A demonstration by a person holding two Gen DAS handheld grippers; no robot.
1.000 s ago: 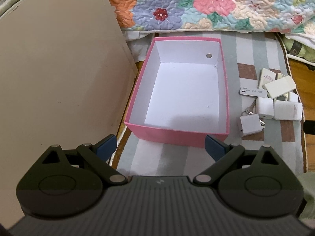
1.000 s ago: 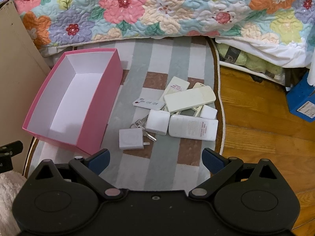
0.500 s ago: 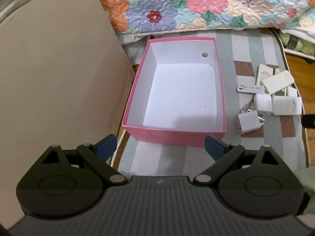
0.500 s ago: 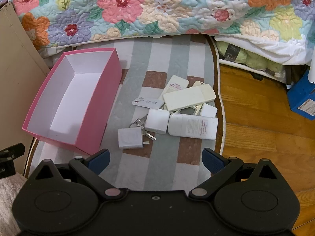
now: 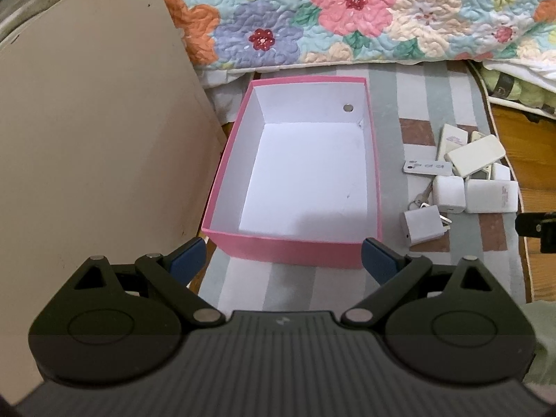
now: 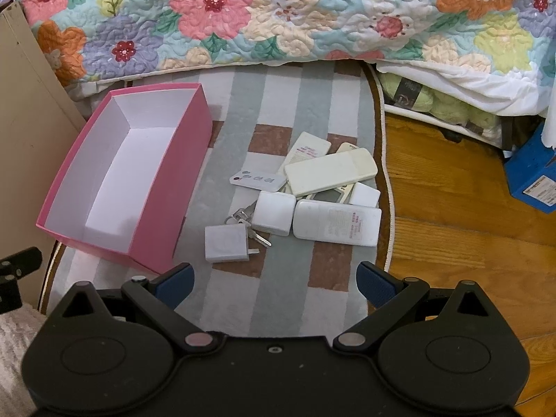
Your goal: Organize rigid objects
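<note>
With both my left gripper [image 5: 283, 260] and right gripper [image 6: 274, 279] spread wide and empty, the pink box [image 5: 295, 248] just ahead of my left fingers, I worry the overlapping chargers [image 6: 305, 198] beyond my right fingers could scatter when nudged.

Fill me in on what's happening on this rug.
A person holds two claws, both open and holding nothing. The left claw faces an empty pink box. The right claw hangs near a pile of white chargers and remotes with keys, beside the box on the rug. Nothing is packed yet.
</note>
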